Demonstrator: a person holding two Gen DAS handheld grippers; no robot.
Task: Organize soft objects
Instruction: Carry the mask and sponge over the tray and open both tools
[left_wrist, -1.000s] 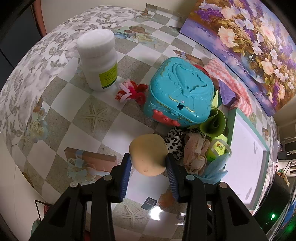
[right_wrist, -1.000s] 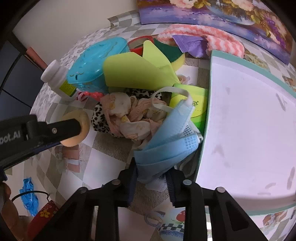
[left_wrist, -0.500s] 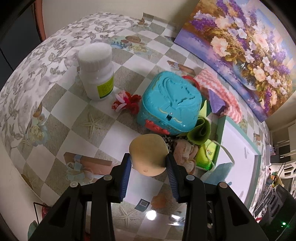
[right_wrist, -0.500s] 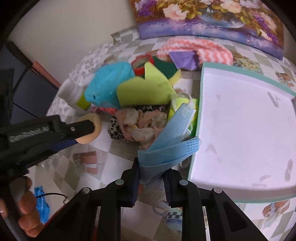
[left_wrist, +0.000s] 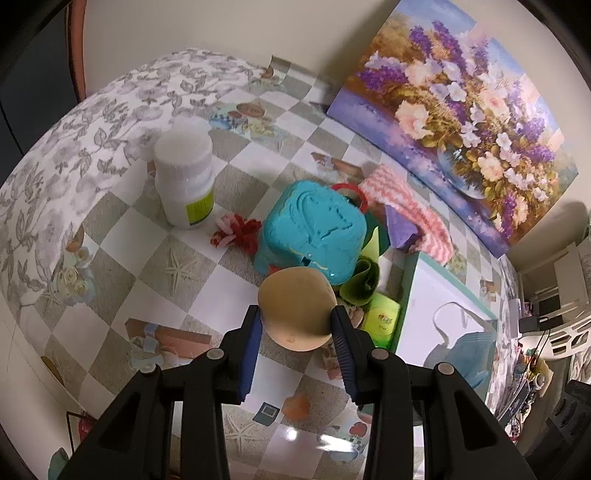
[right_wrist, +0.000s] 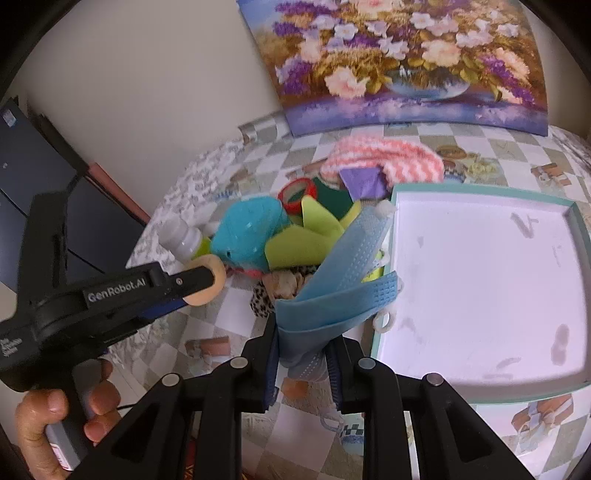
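Your left tongs (left_wrist: 295, 326) are clamped on the tan puff (left_wrist: 295, 310), held above the bench (left_wrist: 147, 280) just in front of the teal case (left_wrist: 314, 232) (its lid down). Your right tongs (right_wrist: 301, 354) pinch the blue mask (right_wrist: 332, 288) by its lower folds, lifted beside the pile of soft things. The white tray (right_wrist: 480, 277) holds nothing but smudges; the mask hangs at its left rim.
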